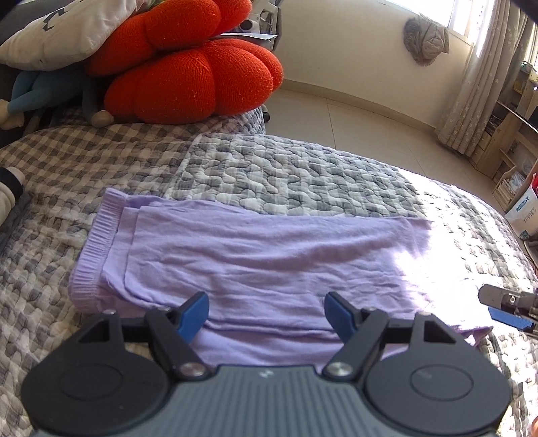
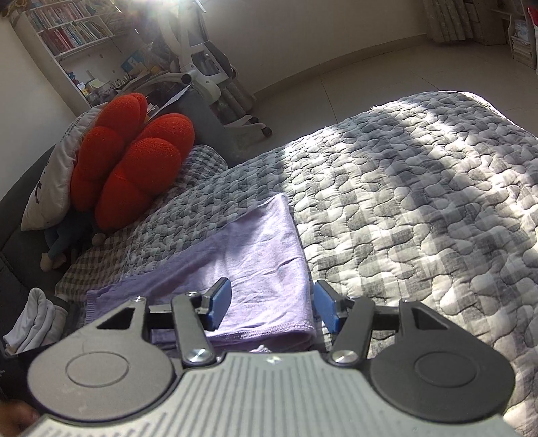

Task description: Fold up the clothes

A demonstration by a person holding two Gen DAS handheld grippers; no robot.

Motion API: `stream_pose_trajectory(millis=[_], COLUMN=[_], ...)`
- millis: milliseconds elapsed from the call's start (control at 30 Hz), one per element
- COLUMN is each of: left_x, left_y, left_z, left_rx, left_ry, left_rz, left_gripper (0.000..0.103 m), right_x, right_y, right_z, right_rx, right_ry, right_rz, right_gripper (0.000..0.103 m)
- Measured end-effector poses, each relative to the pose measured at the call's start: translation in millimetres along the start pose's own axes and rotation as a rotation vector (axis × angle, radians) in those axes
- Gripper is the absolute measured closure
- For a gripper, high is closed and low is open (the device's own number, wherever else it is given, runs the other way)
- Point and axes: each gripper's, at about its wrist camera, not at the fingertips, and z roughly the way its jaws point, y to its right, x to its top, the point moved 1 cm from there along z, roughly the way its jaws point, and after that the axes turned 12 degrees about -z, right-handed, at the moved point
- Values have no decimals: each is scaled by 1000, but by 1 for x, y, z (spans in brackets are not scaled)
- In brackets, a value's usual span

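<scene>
1. Left gripper (image 1: 265, 311) – jaws apart, nothing between them, hovering over the near edge of the lilac garment (image 1: 255, 248); cloth runs straight ahead of its tips and off to both sides
2. Right gripper (image 2: 272, 307) – jaws also apart, empty; its left pad sits over the garment (image 2: 255, 269), its right pad just past the cloth's right-hand edge, so it straddles the near right corner
3. Garment lies flat on the checked quilt (image 2: 420, 208), already in layers – stacked edges show along the near side, ribbed hem at the far left of the left gripper's view, right end in hard sunlight
4. Step, my read: between grasps. Scene fits either a half-folded piece awaiting another fold or a finished fold just let go – frames don't settle which
5. If another fold is due, both pairs would need to close on all stacked layers at the near corners, not just the top one – thin, limp knit, likely to slip or drag
6. Beyond the garment: bare quilt, then a red cushion (image 1: 188, 64) and a white pillow (image 1: 64, 30) far left of the left gripper, well apart from the cloth
7. Pale clothes (image 2: 33, 319) sit far left of the right gripper – too little shown to tell whether they're folded
</scene>
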Motion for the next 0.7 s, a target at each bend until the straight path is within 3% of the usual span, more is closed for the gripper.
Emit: stream_pose_trajectory(millis=[167,267,367,467,700], left_x=[-7,-7,-8,-8,-5], left_y=[6,7,8,9,8], left_z=[3,1,-1,-2,-7], left_rx=[20,21,22,24,30], left_ry=[-11,-11,-11,-10,5], left_rz=[30,39,48,57,60], left_gripper=[27,34,43,53,53], right_x=[-9,-13,-14,-10,-11], right_y=[-2,-11,-14,-20,-51], right_z=[4,7,6,0,-10], right_rx=[12,-4,-10,-5,-58], right_ry=[-41,-39,-24,18,121], right_rz=[-14,-57,-63,-85,-276], right_gripper=[47,74,89,91,93])
